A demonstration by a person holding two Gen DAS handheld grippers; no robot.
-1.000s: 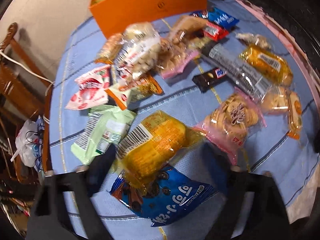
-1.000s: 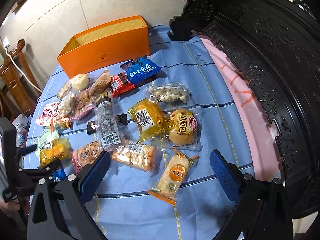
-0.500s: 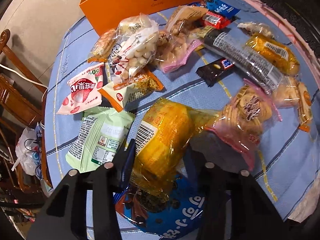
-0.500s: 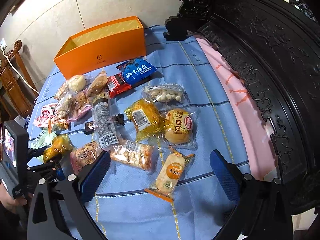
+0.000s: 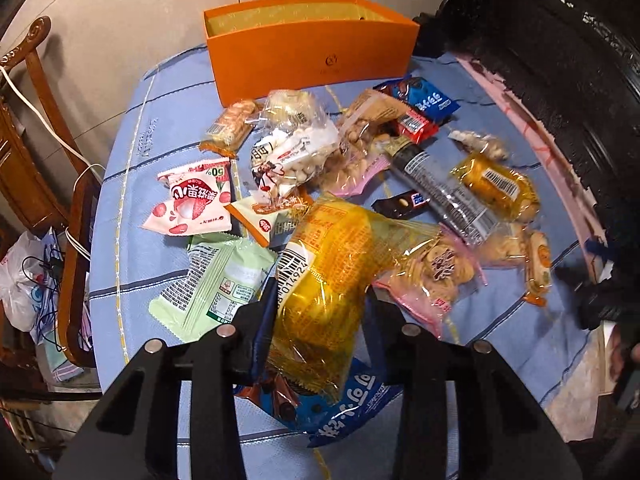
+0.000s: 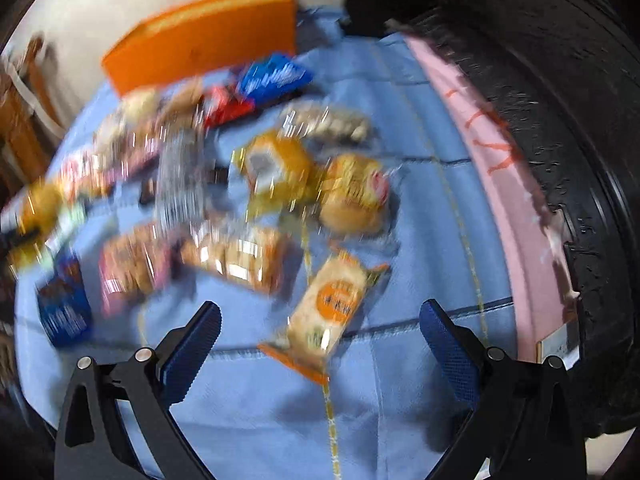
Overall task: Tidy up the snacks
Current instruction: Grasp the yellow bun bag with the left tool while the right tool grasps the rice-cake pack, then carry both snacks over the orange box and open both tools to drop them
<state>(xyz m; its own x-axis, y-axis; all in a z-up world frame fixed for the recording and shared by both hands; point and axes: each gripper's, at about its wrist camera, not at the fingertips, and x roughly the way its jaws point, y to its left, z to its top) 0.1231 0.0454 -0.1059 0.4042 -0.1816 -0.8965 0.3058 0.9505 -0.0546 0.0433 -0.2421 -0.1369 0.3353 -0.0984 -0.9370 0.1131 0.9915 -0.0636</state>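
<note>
Slippage is the chief risk: the left gripper (image 5: 320,320) has its jaws closing on the yellow pack (image 5: 332,280), pads pressing its crinkly film at about 6 o'clock in the left view, and that film looks slick and puffed, so the pack could squirm out or burst if squeezed hard. A blue bag (image 5: 344,408) lies just under it and may be dragged along. The orange box (image 5: 312,52), open-topped at 12 o'clock, stands beyond a crowded heap of snacks; a low carry could snag the nut bag (image 5: 288,156) lying between.

The right gripper (image 6: 320,340) stands wide with nothing between its jaws, above a long orange-labelled pack (image 6: 328,304) at 6 o'clock. That view is badly blurred, so a hasty descent could miss the pack or nudge the biscuits (image 6: 236,256) at 9 o'clock. Both hands work the same cloth (image 6: 420,240); tugging it would shift everything.
</note>
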